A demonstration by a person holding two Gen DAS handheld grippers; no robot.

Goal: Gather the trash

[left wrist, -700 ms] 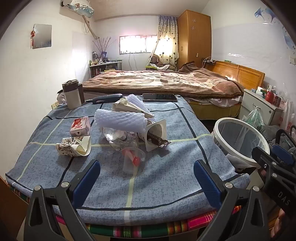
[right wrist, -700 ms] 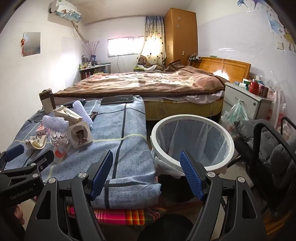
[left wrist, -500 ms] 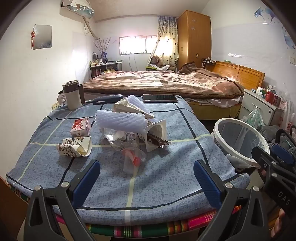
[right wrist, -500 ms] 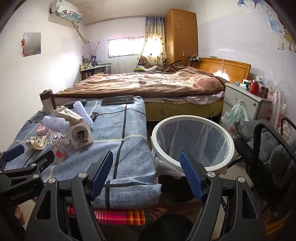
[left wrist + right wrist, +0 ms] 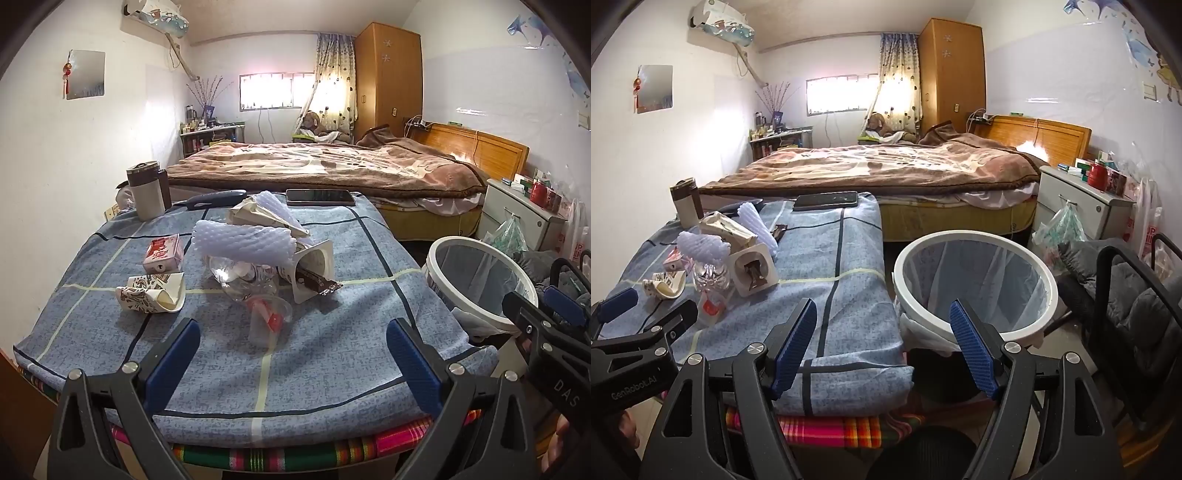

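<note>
Blue-clothed table [image 5: 332, 373] bears one trash pile [image 5: 258, 258] beside one bin [image 5: 979, 291]; both grippers' jaws gape wide, empty.

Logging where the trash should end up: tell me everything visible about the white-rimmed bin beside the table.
The bin is round with a thick white rim and a thin, translucent white liner hanging inside; liner edges bunch out beneath the rim on the near side. It looks empty, though its bottom is not clearly visible. It stands on the floor, tilted toward the camera, close against the right edge of the cloth-covered table; whether they touch is unclear. Neither tongs touches it.
</note>
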